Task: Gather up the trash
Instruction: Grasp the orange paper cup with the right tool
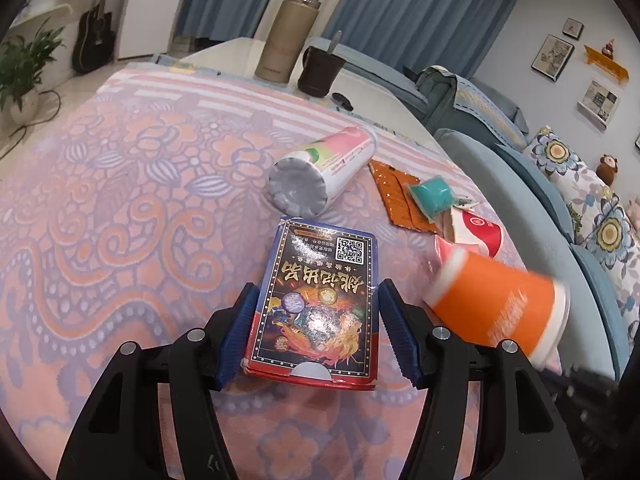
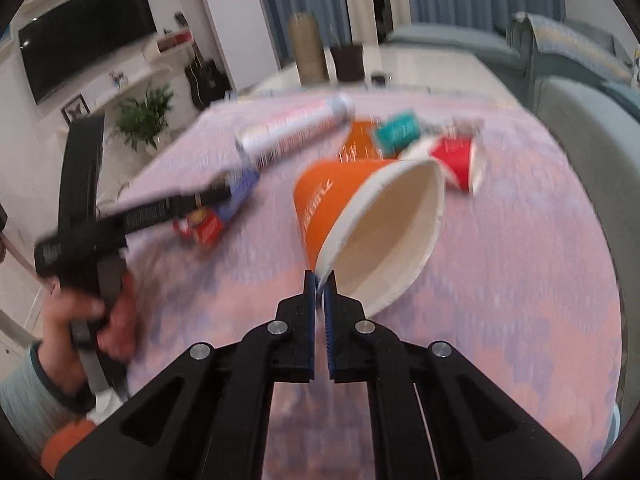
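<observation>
The left gripper (image 1: 316,312) has its jaws set on either side of a card box (image 1: 320,300) that lies flat on the patterned worktop (image 1: 120,200). The blue pads sit against the box's long edges, but whether they press it or merely flank it cannot be told. The box's long axis runs from 6 o'clock to 12 o'clock in the left wrist view, with the thumb-notch end toward the gripper and the QR-code end pointing away.

At 12 o'clock beyond the box lies a pink bottle (image 1: 320,172) on its side. Its base faces the left camera and its long axis points away toward 1 o'clock.

The right gripper (image 2: 320,284) has its jaws pressed together on the rim of an orange paper cup (image 2: 360,220). The cup is off the worktop and tilted, with its open mouth turned toward the right camera and its base pointing away toward 11 o'clock. In the left wrist view the same cup appears blurred at 3 o'clock of the box.

Further items lie at 2 o'clock of the box:
- an orange wrapper (image 1: 400,200), flat on the worktop;
- a teal cap (image 1: 434,196), resting on the wrapper;
- a red paper cup (image 1: 480,236), on its side, near the wrapper.

A tan flask (image 1: 286,38) and a dark mug (image 1: 320,72) stand upright at the far edge, side by side.
</observation>
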Action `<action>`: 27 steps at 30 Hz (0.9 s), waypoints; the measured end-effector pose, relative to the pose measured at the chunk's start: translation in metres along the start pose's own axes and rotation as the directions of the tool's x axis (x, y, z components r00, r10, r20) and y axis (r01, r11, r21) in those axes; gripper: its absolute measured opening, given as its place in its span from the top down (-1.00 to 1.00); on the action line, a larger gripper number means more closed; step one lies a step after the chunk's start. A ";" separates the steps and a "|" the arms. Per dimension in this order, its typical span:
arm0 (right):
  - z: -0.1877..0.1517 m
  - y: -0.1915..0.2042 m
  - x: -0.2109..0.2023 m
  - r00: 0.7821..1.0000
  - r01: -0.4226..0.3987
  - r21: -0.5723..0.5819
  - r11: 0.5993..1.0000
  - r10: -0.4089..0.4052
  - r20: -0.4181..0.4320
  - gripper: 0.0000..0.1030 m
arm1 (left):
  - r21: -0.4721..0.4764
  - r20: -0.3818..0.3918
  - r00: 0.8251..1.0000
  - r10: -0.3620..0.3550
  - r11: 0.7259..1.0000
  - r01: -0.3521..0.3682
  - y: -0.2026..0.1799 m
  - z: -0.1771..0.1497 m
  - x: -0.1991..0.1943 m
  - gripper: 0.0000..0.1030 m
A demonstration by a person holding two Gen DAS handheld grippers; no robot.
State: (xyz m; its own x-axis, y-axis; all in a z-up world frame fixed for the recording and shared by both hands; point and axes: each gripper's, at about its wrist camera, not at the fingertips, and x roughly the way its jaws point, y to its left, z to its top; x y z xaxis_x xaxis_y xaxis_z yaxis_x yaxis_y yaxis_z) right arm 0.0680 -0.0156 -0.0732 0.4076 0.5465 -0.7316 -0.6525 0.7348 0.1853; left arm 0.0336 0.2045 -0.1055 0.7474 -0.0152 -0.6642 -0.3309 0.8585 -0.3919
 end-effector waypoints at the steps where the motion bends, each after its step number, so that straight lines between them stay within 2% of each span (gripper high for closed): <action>1: -0.004 -0.003 -0.002 1.000 0.003 0.006 1.000 -0.003 -0.006 0.83 | -0.006 -0.003 1.000 -0.004 1.000 0.004 0.001 0.000 0.000 -0.15; 3: -0.010 -0.011 -0.012 1.000 0.015 0.026 1.000 -0.015 -0.007 0.54 | -0.009 -0.005 1.000 -0.011 1.000 0.011 0.004 0.001 0.001 -0.15; 4: -0.010 -0.015 -0.017 1.000 0.022 0.035 0.999 -0.022 0.007 0.46 | -0.008 -0.007 1.000 -0.013 1.000 0.013 0.004 0.001 0.002 -0.15; 5: -0.011 -0.020 -0.022 0.999 0.026 0.044 0.999 -0.027 0.022 0.27 | -0.006 -0.010 1.000 -0.015 1.000 0.015 0.003 0.001 0.002 -0.15; 6: -0.010 -0.024 -0.028 0.999 0.027 0.058 0.998 -0.029 0.041 -0.08 | -0.002 -0.013 1.000 -0.016 1.000 0.016 0.003 0.001 0.003 -0.15; 7: -0.010 -0.030 -0.031 0.998 0.026 0.070 0.997 -0.030 0.056 -0.20 | 0.003 -0.015 1.000 -0.017 1.000 0.017 0.002 0.001 0.003 -0.15; 10: 0.000 -0.043 -0.033 0.995 0.024 0.122 0.992 -0.035 0.089 -0.25 | 0.007 -0.020 1.000 -0.020 1.000 0.020 0.002 0.002 0.005 -0.15; 12: 0.009 -0.054 -0.025 0.996 -0.001 0.156 0.988 -0.013 0.088 -0.40 | 0.007 -0.023 1.000 -0.021 1.000 0.021 0.002 0.004 0.007 -0.15; 16: 0.021 -0.070 0.012 0.999 -0.030 0.206 0.978 0.024 0.033 -0.43 | 0.004 -0.025 0.999 -0.029 1.000 0.029 0.003 0.005 0.009 -0.15; 17: 0.021 -0.072 0.021 0.999 -0.052 0.217 0.975 0.049 0.019 -0.52 | 0.004 -0.026 0.999 -0.030 1.000 0.030 0.003 0.005 0.009 -0.15; 18: 0.022 -0.073 0.027 0.996 -0.092 0.237 0.967 0.090 0.018 -0.52 | 0.005 -0.027 0.999 -0.033 0.999 0.033 0.004 0.006 0.010 -0.15; 22: 0.027 -0.068 0.037 0.991 -0.133 0.249 0.959 0.136 0.003 -0.51 | 0.011 -0.028 0.999 -0.038 0.999 0.038 0.004 0.006 0.011 -0.15; 27: 0.030 -0.049 0.033 0.990 -0.140 0.187 0.972 0.139 0.018 -0.14 | 0.011 -0.026 0.999 -0.045 0.999 0.045 0.005 0.008 0.013 -0.15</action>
State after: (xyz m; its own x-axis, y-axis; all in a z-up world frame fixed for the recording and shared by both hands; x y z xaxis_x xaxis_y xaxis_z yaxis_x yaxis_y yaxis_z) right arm 0.1326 -0.0215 -0.0872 0.3248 0.6503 -0.6867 -0.5721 0.7133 0.4049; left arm 0.0464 0.2125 -0.1105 0.7462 -0.0670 -0.6623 -0.2904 0.8625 -0.4145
